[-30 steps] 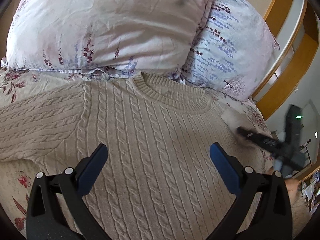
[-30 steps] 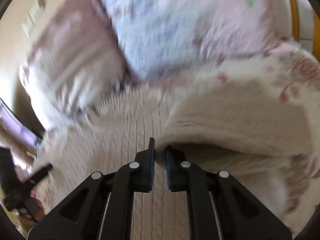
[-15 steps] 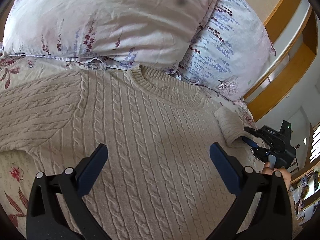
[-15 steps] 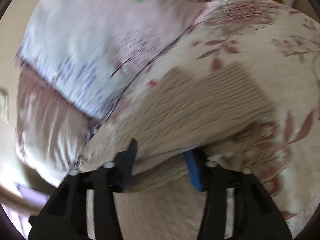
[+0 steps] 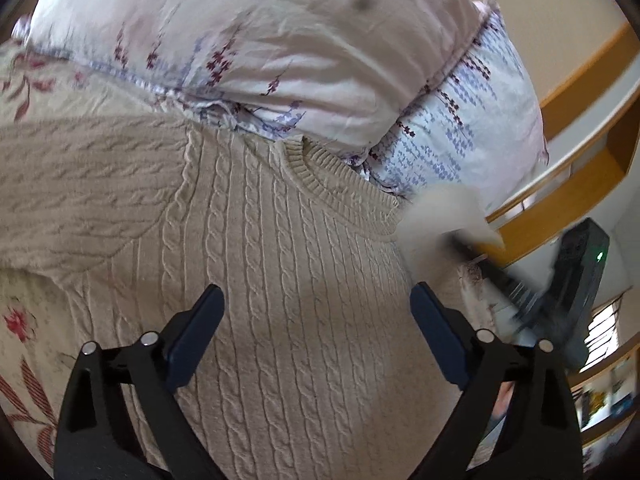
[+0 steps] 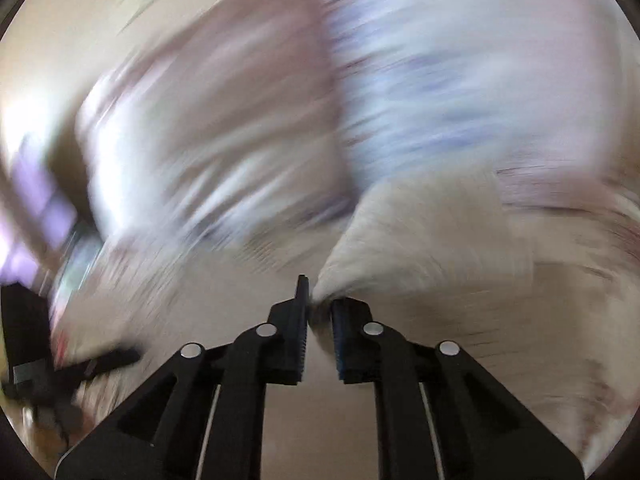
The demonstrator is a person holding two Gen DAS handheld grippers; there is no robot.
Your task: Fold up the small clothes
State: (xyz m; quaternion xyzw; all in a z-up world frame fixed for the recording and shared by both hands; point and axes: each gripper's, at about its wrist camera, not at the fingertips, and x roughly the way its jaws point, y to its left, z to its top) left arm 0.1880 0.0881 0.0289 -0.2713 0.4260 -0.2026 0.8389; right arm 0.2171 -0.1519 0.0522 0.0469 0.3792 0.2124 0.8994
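Observation:
A beige cable-knit sweater lies flat on the bed, neck toward the pillows, one sleeve stretched out to the left. My left gripper is open and empty, hovering over the sweater's chest. My right gripper is shut on the cuff of the other sleeve and holds it lifted. In the left wrist view the right gripper appears blurred at the sweater's right shoulder, with the raised sleeve in it. The right wrist view is heavily motion-blurred.
Two floral pillows lie just beyond the sweater's collar. The floral bedsheet shows at the left. A wooden bed frame or shelf stands at the right. The left gripper shows dark and blurred in the right wrist view.
My right gripper had opened over the sleeve laid out to the right; it has shut on the cuff and is swinging it up and inward. My left gripper moved slightly forward.

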